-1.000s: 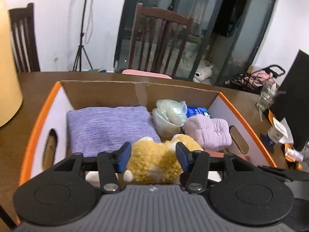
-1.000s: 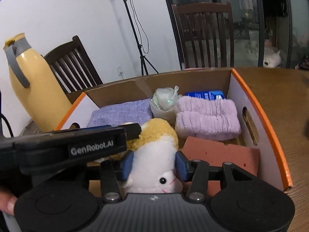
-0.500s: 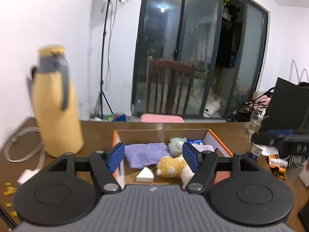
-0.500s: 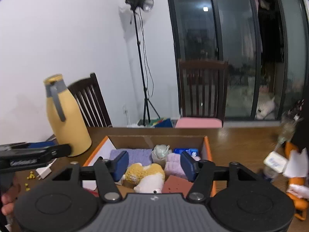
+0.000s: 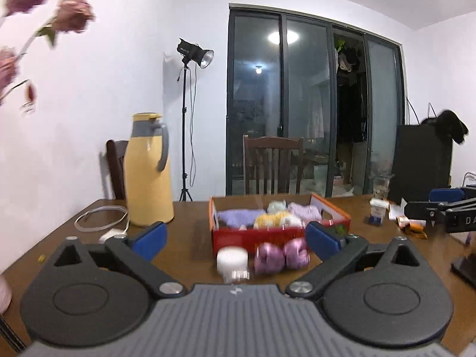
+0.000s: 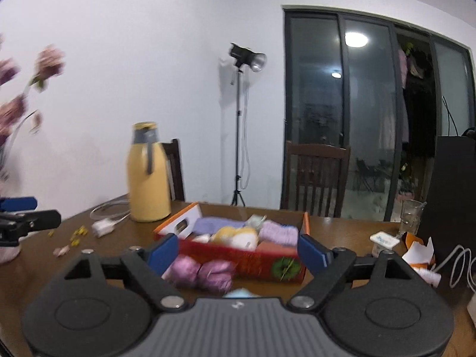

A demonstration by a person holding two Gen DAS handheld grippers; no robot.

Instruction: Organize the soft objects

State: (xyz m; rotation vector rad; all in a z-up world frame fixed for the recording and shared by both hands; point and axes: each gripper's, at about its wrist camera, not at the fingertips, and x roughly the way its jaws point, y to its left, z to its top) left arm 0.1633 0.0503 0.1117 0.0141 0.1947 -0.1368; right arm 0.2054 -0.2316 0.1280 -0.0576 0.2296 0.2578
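An orange-rimmed red cardboard box [image 5: 267, 236] [image 6: 255, 260] stands on the wooden table. It holds a folded purple cloth [image 5: 238, 215], a yellow-and-white plush toy [image 5: 276, 219] [image 6: 238, 235] and a lilac towel [image 5: 303, 210] [image 6: 278, 232]. Two pink soft balls [image 5: 281, 258] [image 6: 199, 272] and a white item [image 5: 232, 260] lie in front of it. My left gripper [image 5: 236, 238] and right gripper [image 6: 238, 251] both hang well back from the box. Their jaws are opening, with nothing gripped between them. Each gripper shows at the edge of the other's view.
A yellow thermos jug [image 5: 148, 172] stands left of the box beside a coiled tube [image 5: 101, 223] and a white plug [image 6: 102, 226]. A glass [image 6: 412, 214], a small carton [image 6: 383, 239] and wrappers lie to the right. Chairs [image 5: 273, 163] and a lamp stand [image 5: 190, 56] are behind. Blurred flowers [image 5: 71, 12] are at left.
Both grippers have let go of the plush toy, which stays in the box. They have drawn far back from the box and their jaws have spread wide.
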